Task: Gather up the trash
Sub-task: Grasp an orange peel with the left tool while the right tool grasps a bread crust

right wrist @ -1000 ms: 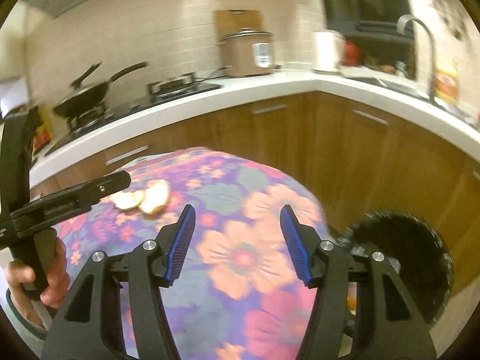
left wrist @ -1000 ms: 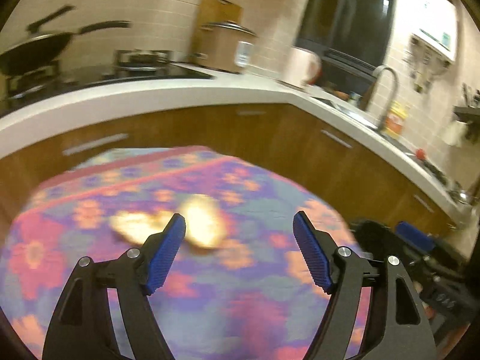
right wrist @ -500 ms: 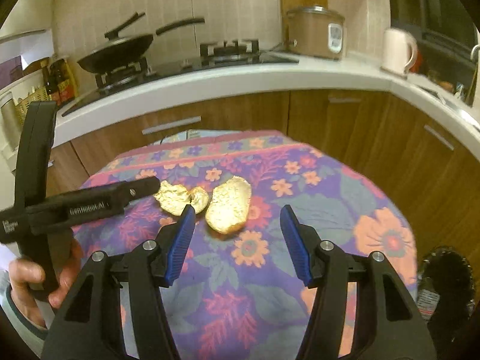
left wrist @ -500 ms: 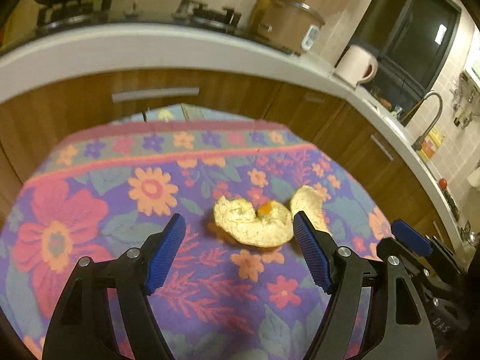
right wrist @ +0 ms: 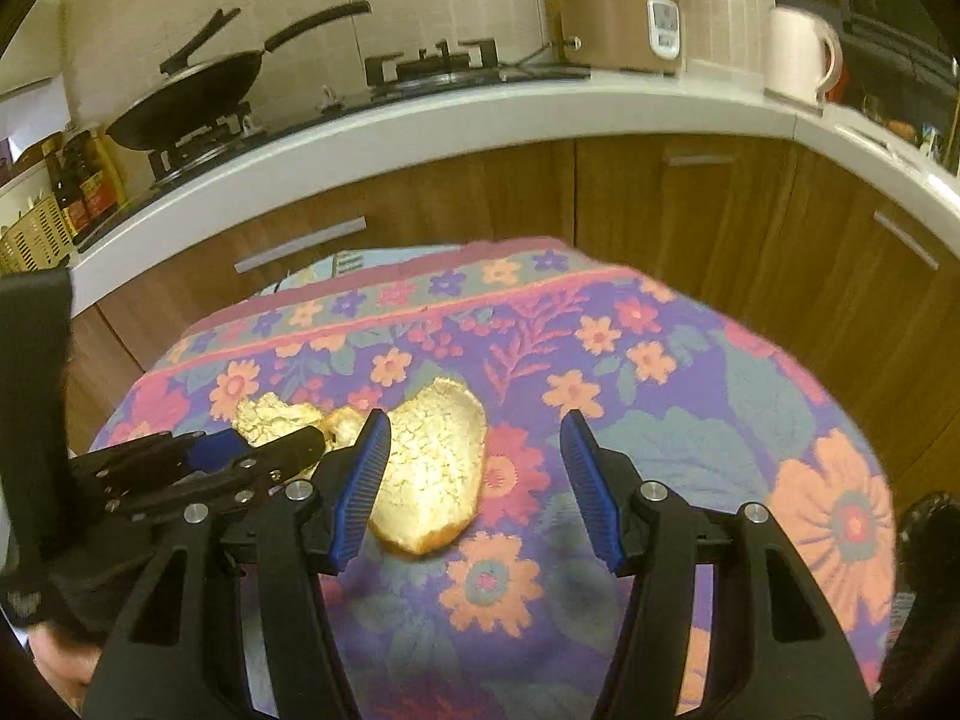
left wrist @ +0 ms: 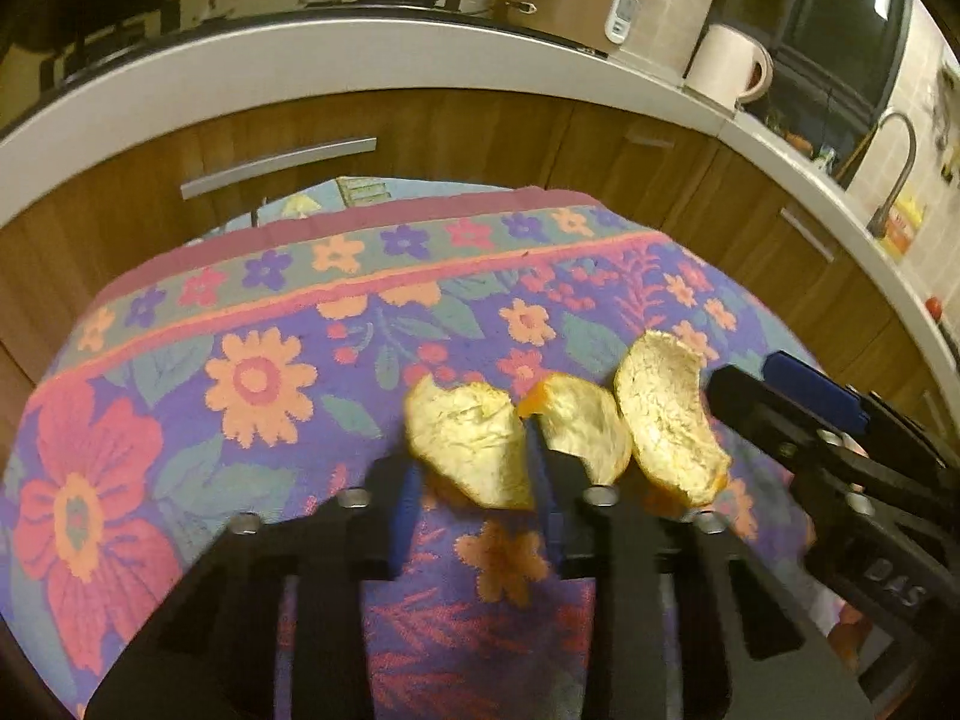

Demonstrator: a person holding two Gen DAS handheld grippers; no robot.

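Note:
Orange peel pieces lie on a floral tablecloth [left wrist: 252, 372]. In the left wrist view my left gripper [left wrist: 474, 501] is shut on the left peel piece [left wrist: 468, 444], which joins a second piece [left wrist: 579, 426]. A separate larger peel [left wrist: 666, 420] lies to the right. In the right wrist view this larger peel [right wrist: 432, 462] lies between my right gripper's open fingers, close to the left finger. My right gripper [right wrist: 474, 480] is open and empty. The left gripper [right wrist: 264, 456] shows there at the left, on the smaller peel [right wrist: 270, 417].
A curved white countertop [right wrist: 420, 120] with wooden cabinets runs behind the table. On it stand a wok [right wrist: 192, 102], a gas hob [right wrist: 438, 60], a rice cooker [right wrist: 618, 18] and a white kettle [right wrist: 798, 54]. A dark bin [right wrist: 924, 600] shows at the right edge.
My left gripper has closed on the left peel piece. My right gripper has moved forward and down around the larger peel. Both cameras sit closer to the table.

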